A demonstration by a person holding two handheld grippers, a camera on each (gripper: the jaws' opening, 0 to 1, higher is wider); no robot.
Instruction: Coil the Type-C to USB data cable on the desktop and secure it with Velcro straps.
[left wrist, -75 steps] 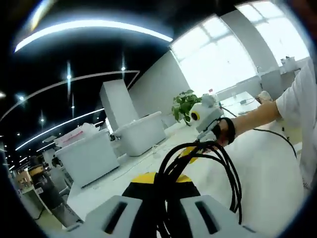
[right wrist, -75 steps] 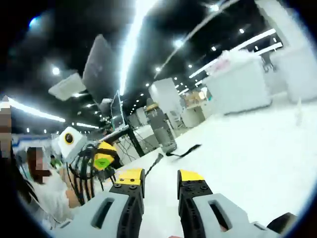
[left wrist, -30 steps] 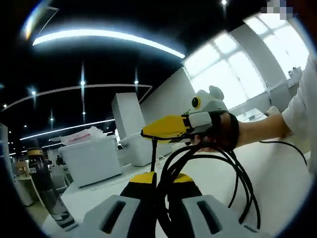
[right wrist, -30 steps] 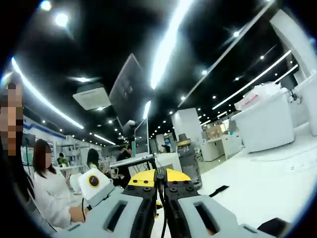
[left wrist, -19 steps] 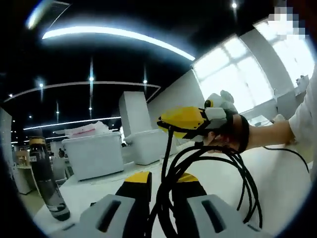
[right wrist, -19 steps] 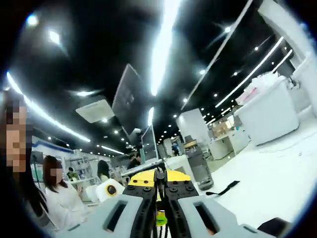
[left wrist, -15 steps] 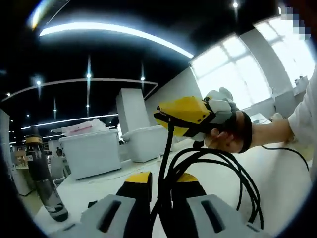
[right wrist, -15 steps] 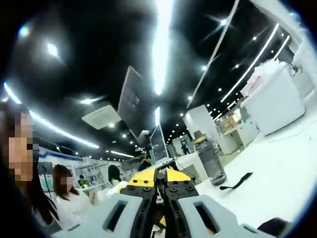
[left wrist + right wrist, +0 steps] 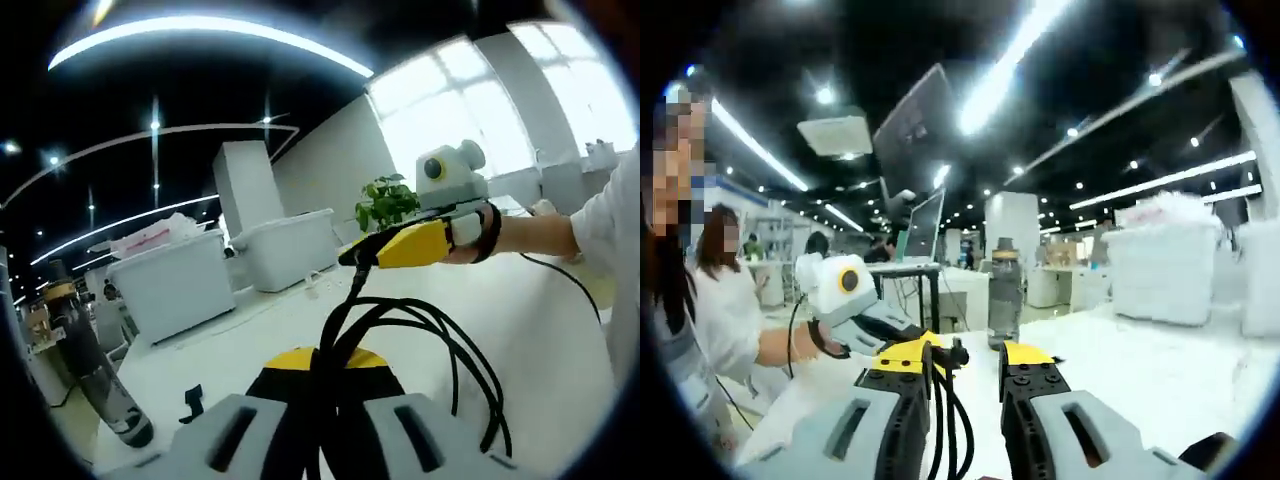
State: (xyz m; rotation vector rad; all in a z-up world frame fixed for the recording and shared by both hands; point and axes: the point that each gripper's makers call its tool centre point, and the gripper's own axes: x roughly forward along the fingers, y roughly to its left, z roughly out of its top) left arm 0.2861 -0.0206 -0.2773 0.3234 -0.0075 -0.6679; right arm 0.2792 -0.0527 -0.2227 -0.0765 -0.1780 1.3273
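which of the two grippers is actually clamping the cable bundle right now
The left gripper: its jaws are shut on the black cable loops. The right gripper has its jaws apart, with strands merely passing between them.

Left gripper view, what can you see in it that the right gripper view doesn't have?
The left gripper view has a green plant and bright windows. The right gripper view has an open laptop and seated people. Both have the black cable, the dark bottle, the white bins and the white table. The left gripper is shut on the cable; the right gripper is open.
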